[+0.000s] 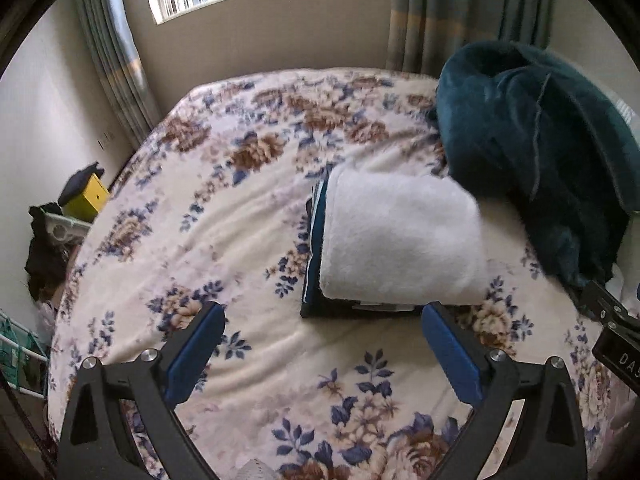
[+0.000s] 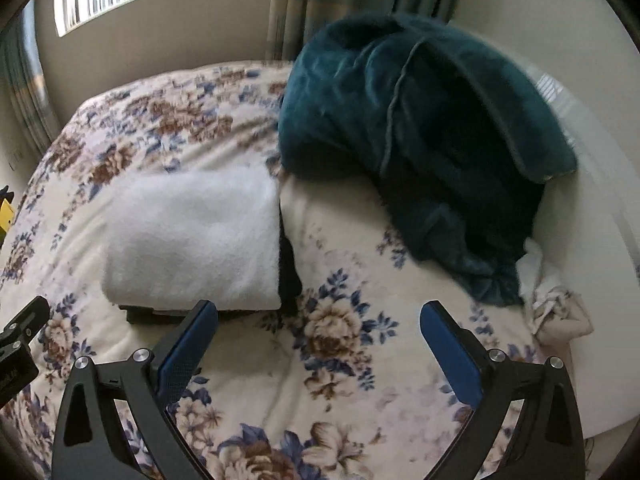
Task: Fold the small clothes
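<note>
I see the folded white garment [image 1: 402,236] lying on top of a dark folded stack [image 1: 316,240] on the floral bed [image 1: 240,200], its long axis running across my view, just beside the teal blanket [image 1: 532,140]. My left gripper [image 1: 322,344] and right gripper [image 2: 318,340] hover near it, both spread wide and holding nothing. A tag at the left view's edge reads "DA", perhaps more.

I count one white towel [image 1: 402,240], one dark folded garment [image 1: 316,240] under it, one teal blanket [image 1: 532,144], two curtains [image 1: 460,12].
</note>
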The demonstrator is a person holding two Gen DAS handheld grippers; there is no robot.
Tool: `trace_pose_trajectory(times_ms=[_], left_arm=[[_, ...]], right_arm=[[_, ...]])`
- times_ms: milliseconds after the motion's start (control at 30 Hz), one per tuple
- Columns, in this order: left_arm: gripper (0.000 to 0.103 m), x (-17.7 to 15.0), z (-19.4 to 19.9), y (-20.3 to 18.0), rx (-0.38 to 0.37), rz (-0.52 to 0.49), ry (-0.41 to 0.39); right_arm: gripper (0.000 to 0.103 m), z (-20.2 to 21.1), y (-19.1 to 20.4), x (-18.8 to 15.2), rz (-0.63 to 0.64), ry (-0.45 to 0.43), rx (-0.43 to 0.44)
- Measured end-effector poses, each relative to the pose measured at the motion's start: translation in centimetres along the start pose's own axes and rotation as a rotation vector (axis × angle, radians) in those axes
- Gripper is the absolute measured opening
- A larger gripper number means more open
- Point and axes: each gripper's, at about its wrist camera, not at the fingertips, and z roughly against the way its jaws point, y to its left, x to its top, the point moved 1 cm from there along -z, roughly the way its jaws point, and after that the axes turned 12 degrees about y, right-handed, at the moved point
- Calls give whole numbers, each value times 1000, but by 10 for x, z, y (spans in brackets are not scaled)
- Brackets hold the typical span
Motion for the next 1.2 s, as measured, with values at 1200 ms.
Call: trace_pose_trajectory(times_ms=[1200], left_arm=[[101, -124, 327, 27, -16, 42, -280]], right_arm=[[102, 450, -104, -147, 49, -405, 91]])
